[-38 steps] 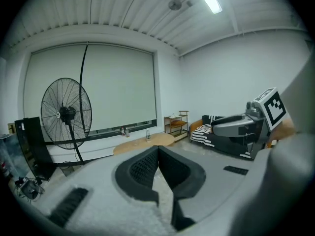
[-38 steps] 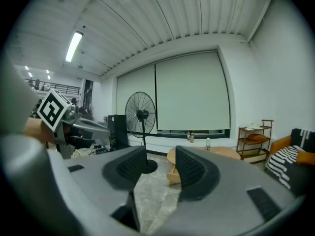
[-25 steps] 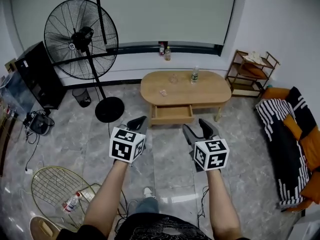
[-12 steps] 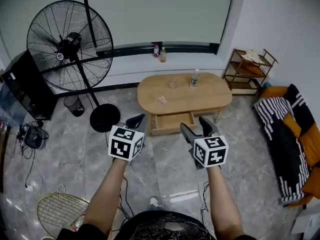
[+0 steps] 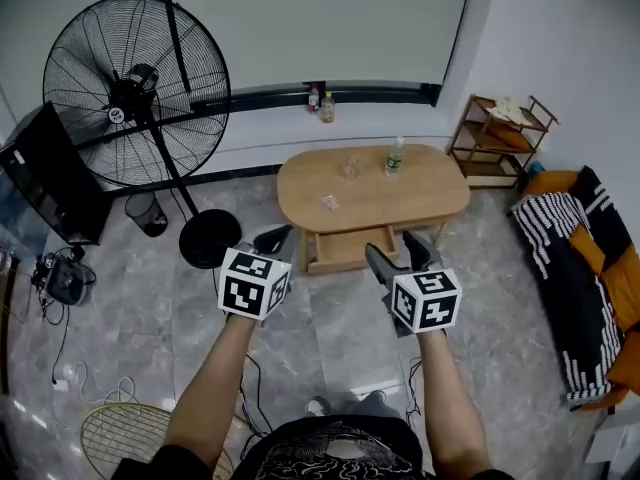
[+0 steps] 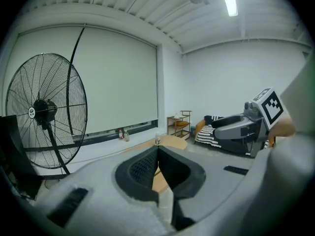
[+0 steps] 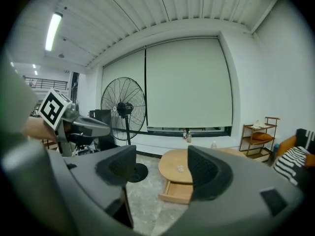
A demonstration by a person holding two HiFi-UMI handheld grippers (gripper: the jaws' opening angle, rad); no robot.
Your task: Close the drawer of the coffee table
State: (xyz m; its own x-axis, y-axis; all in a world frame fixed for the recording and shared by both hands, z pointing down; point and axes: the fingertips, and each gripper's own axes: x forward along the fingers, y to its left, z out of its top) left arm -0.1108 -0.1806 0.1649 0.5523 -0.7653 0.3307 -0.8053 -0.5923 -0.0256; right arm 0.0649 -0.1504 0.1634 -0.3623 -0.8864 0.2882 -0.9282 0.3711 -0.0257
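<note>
The oval wooden coffee table [image 5: 430, 193] stands ahead of me. Its drawer [image 5: 348, 250] is pulled out on the near side and looks empty. Both grippers hover in the air short of it, touching nothing. My left gripper [image 5: 275, 236] points toward the drawer's left end; in the left gripper view its jaws [image 6: 158, 151] meet, shut on nothing. My right gripper [image 5: 397, 253] hangs near the drawer's right end with its jaws open. In the right gripper view [image 7: 161, 168] the drawer [image 7: 178, 191] shows in the gap between them.
A clear bottle [image 5: 394, 156] and small items sit on the tabletop. A large standing fan [image 5: 135, 88] with a round base is at the left, beside a black screen [image 5: 55, 173]. A wooden shelf [image 5: 500, 138] and a sofa [image 5: 580, 258] flank the right. Cables lie on the marble floor.
Both grippers and the head have moved forward toward the coffee table, which now lies closer to the gripper tips. The wire chair at lower left has slid almost out of view.
</note>
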